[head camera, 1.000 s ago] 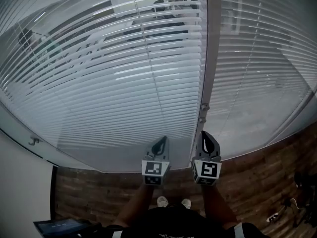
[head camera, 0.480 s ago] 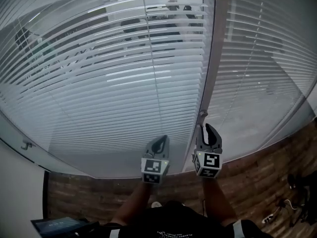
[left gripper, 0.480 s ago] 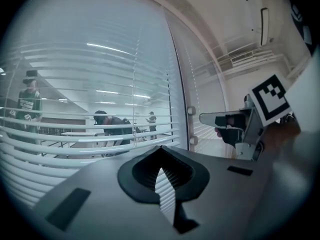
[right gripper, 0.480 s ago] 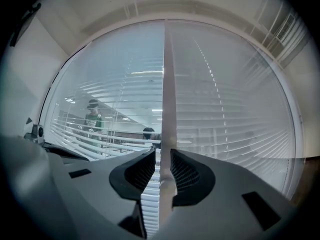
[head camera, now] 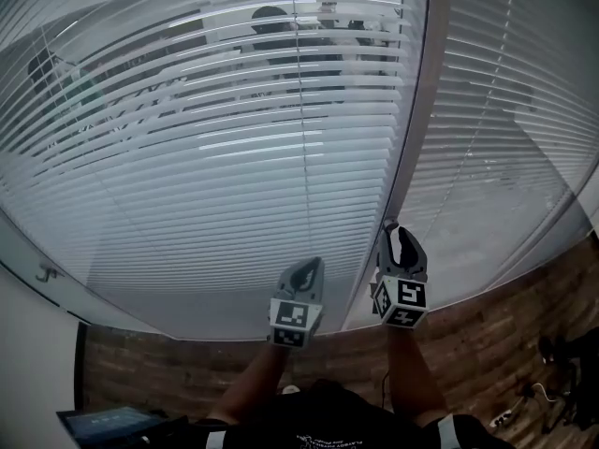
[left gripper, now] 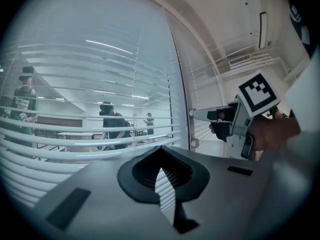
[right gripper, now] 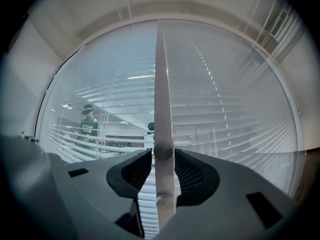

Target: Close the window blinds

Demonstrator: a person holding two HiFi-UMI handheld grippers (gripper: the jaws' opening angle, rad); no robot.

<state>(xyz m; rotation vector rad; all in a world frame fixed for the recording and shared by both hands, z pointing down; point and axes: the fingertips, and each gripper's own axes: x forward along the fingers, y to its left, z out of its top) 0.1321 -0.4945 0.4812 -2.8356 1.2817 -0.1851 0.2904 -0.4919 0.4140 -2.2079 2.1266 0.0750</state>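
White blind wand [right gripper: 162,104] between just-opened jaws of the right tool [right gripper: 163,156]

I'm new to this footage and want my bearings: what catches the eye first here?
White slatted blinds fill almost the whole head view, tilted open enough that people show through them near the top. At lower right, the right gripper has just been opening its jaws, and a thin white wand stands upright between them.

Lowered white blinds [head camera: 234,157], partly see-through
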